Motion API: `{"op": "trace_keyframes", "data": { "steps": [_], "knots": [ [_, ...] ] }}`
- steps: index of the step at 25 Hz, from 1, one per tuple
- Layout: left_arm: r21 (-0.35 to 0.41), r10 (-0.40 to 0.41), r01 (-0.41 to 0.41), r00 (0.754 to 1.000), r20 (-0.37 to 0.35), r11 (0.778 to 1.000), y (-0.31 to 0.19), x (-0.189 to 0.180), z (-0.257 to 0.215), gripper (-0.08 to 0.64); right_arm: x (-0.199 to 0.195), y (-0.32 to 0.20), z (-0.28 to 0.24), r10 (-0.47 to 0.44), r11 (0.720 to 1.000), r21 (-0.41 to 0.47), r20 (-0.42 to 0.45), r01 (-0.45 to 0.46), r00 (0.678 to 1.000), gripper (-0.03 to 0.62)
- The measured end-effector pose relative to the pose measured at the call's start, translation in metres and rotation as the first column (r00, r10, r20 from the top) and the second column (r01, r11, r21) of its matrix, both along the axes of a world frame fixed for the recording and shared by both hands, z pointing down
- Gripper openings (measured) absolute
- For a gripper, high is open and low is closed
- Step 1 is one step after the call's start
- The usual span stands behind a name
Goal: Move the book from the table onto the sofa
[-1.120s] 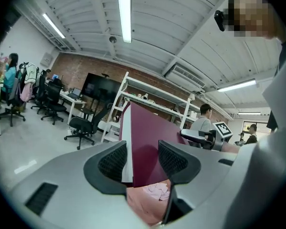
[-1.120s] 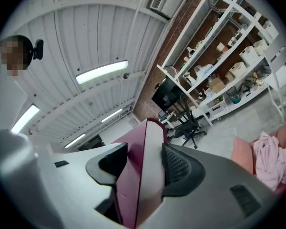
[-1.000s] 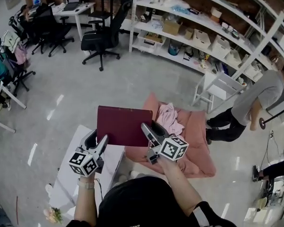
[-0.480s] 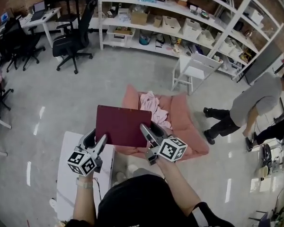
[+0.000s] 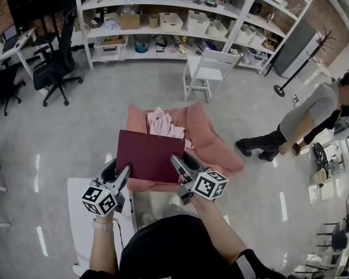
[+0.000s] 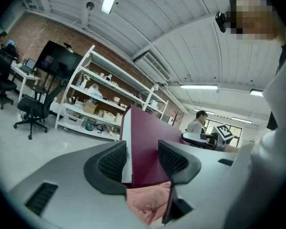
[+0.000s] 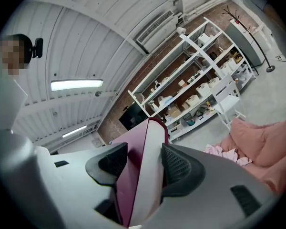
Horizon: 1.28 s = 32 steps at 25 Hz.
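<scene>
Book position: the dark red book [image 5: 150, 156] is up in the air in front of me, held between my two grippers. In the head view it sits over the near edge of the pink sofa [image 5: 215, 141], with the white table [image 5: 81, 214] lower and to my left.
Book facing: its plain cover faces up toward the head camera.
Long axis: it runs left to right across me, from one gripper to the other.
Page edge: a white page block shows in both gripper views, with red cover beside it.
Markings: I can read only the black-and-white square markers on the left cube [image 5: 100, 200] and the right cube [image 5: 209, 185].
Left gripper [image 5: 117, 176]: the jaws stand wide, clamped on the book's near left corner, one pad on each face.
Right gripper [image 5: 182, 166]: also wide, clamped on the near right corner across the book's thickness.
On the sofa: a pale pink cloth [image 5: 161, 122] lies beyond the book.
</scene>
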<state>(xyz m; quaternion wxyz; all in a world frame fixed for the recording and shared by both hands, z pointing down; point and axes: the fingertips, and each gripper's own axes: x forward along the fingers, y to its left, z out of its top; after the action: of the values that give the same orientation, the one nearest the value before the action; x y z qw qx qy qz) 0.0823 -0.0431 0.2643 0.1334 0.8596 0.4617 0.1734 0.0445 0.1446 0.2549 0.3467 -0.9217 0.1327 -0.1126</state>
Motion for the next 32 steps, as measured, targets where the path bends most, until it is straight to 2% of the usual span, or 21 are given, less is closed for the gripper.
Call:
{"op": "trace_keyframes", "data": {
  "steps": [7, 16, 25, 32],
  "knots": [
    [0.022, 0.089, -0.090, 0.996, 0.011, 0.996, 0.052, 0.005, 0.004, 0.216, -0.006, 0.050, 0.001, 0.089, 0.996, 0.018, 0.000, -0.089, 0.996, 0.249],
    [0.046, 0.145, -0.147, 0.989, 0.032, 0.988, 0.115, 0.025, 0.016, 0.216, 0.003, 0.108, 0.018, 0.133, 0.991, 0.027, 0.026, -0.134, 0.991, 0.249],
    [0.087, 0.156, -0.159, 0.987, 0.045, 0.983, 0.184, 0.026, 0.039, 0.216, 0.007, 0.179, 0.043, 0.134, 0.989, 0.064, 0.030, -0.136, 0.991, 0.249],
    [0.107, 0.126, -0.131, 0.991, 0.051, 0.986, 0.233, 0.019, 0.043, 0.216, 0.009, 0.231, 0.046, 0.105, 0.991, 0.079, 0.024, -0.107, 0.994, 0.249]
  ]
}}
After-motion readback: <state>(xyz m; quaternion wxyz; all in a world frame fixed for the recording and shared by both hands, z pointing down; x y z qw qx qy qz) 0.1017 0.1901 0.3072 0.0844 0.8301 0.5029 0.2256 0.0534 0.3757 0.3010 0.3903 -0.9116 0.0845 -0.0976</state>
